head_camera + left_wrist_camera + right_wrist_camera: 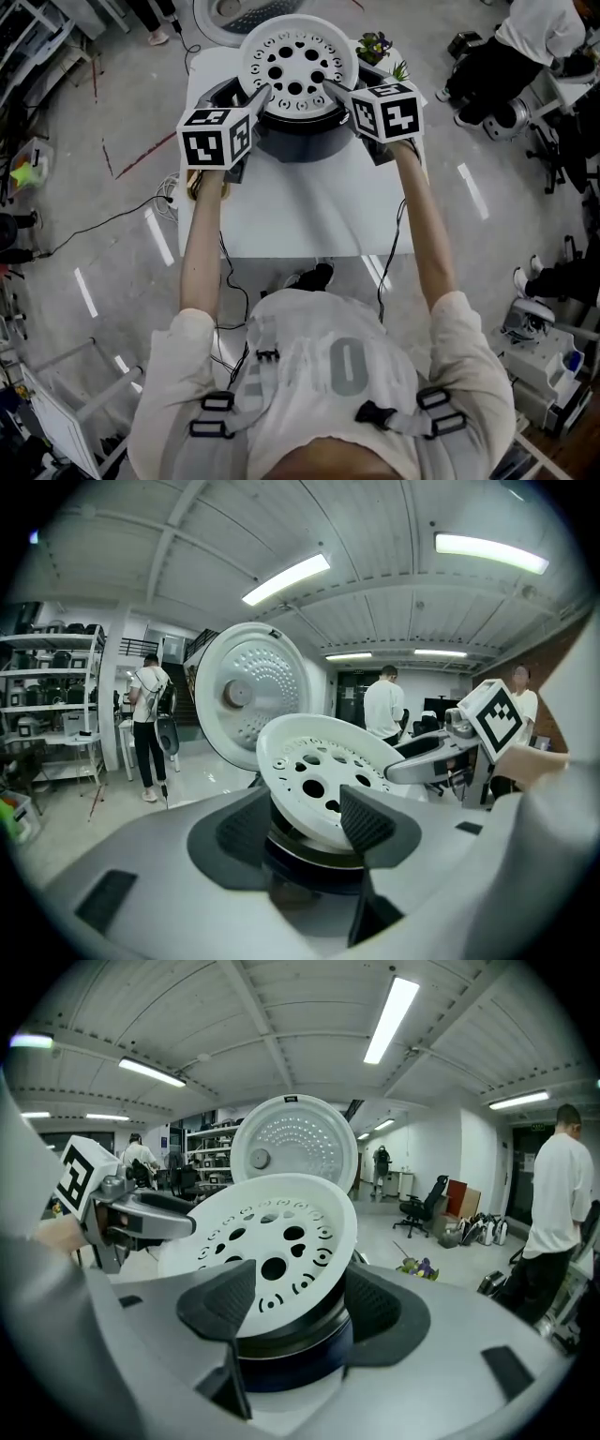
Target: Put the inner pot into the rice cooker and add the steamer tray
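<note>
L tongs (263, 92) & R tongs (329, 87) clamp steamer tray (296, 56) over rice cooker (300, 145) — white table (300, 216), grey floor (131, 103).

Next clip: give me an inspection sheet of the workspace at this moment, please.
Surface: white table, bearing the cooker.
Job's things: rice cooker with lid open; steamer tray tilted above its opening, not seated.
Clutter: potted plant at the table's far corner.
Grippers: left gripper and right gripper each have jaws closed on the tray's rim, opposite sides.
Cables: cable across the floor left of the table.
Surroundings: people standing, shelving, office chair.
</note>
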Demonstrator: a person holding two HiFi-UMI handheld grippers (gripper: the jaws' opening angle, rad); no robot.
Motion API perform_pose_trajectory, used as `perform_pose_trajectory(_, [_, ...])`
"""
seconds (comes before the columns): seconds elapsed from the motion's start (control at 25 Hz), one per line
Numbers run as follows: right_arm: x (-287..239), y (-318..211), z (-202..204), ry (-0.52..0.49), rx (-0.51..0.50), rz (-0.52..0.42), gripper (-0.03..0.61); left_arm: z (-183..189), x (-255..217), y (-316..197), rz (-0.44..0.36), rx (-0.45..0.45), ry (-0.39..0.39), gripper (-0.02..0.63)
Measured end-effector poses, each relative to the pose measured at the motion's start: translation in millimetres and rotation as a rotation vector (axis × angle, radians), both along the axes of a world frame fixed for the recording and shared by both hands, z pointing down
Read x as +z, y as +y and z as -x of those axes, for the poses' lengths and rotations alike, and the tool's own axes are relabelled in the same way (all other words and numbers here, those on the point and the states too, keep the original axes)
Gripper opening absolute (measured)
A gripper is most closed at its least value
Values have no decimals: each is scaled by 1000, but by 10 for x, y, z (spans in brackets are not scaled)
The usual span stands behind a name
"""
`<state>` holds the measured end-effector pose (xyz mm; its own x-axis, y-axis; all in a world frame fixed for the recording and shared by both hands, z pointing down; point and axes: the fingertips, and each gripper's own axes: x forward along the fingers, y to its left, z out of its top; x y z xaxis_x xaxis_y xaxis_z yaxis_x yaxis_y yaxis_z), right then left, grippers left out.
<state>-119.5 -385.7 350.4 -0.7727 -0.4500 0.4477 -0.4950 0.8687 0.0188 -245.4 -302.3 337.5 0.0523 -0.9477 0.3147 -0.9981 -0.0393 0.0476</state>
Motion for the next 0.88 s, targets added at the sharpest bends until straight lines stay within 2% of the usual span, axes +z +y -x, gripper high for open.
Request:
perform_pose_trajectory(0.12, [40, -41, 25, 46, 1, -40, 296, 19, 96, -28, 32, -5, -12, 238])
perform_pose_trajectory(0.36, [167, -46, 68, 76, -8, -38, 308, 57, 234, -26, 67, -17, -10, 238])
perform_pose_trajectory(0.56, [213, -55, 61, 55, 11, 2, 309, 82, 283, -40, 69, -27, 13, 238])
perform_pose_trajectory(0.76, [256, -88, 59, 16, 67, 13, 319, 80, 381, -65, 88, -33, -42, 238])
perform_pose_trajectory(0.88, [292, -92, 63, 46, 92, -42, 322, 78, 387, -61, 77, -34, -43, 238])
